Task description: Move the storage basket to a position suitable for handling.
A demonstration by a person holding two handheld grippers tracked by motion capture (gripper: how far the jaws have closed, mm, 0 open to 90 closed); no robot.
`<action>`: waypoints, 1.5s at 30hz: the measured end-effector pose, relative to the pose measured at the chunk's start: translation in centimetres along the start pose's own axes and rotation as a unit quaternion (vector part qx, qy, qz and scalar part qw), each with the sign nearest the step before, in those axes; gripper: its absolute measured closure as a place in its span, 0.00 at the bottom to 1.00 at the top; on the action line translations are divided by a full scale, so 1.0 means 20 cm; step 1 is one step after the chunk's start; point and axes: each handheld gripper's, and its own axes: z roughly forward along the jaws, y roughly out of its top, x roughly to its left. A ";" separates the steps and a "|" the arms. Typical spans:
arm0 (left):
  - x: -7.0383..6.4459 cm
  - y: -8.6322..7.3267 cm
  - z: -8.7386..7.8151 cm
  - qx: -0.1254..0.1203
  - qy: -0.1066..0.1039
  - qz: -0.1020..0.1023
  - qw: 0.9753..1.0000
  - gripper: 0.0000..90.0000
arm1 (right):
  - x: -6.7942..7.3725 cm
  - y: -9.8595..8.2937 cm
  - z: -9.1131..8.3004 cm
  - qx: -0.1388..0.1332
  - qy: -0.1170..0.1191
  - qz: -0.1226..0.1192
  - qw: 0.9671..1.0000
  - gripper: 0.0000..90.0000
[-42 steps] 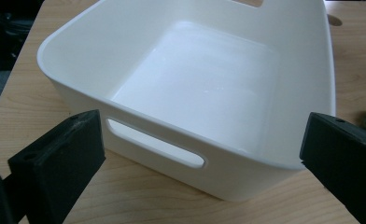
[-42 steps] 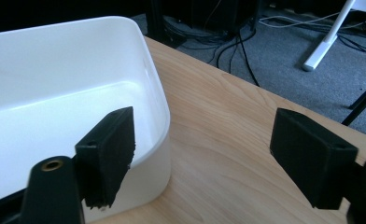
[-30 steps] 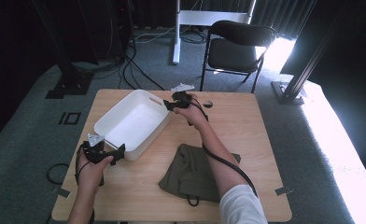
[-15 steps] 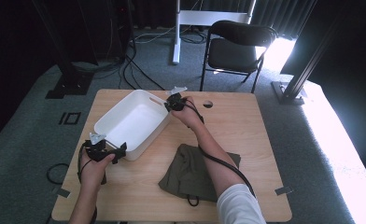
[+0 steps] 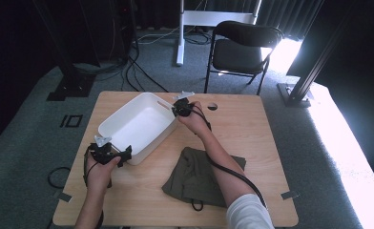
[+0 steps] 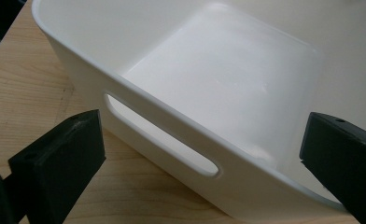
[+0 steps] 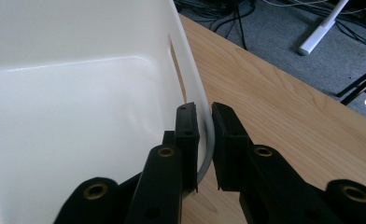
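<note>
A white plastic bin [image 5: 152, 143] sits empty and at an angle on the wooden table. My right gripper [image 5: 176, 110] is at the bin's far right corner, shut on the bin's rim [image 7: 190, 79], one jaw inside the wall and one outside. My left gripper [image 5: 126, 153] is open at the bin's near end. In the left gripper view the bin's end wall with its handle slot [image 6: 172, 144] lies between the wide-apart jaws, which do not touch it.
An olive green cloth [image 5: 199, 177] with a dark cord lies crumpled on the table's near right, under the right forearm. A small round hole [image 5: 212, 106] is in the tabletop behind the bin. A black chair [image 5: 242, 47] stands beyond the far edge.
The right gripper has shifted slightly left onto the bin's far corner. The left gripper has edged a little closer to the bin's near end.
</note>
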 end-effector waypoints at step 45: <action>-0.16 0.09 0.14 0.003 0.013 0.007 1.000 0.62 | -0.13 -0.21 -0.28 0.009 -0.039 0.052 0.998 0.90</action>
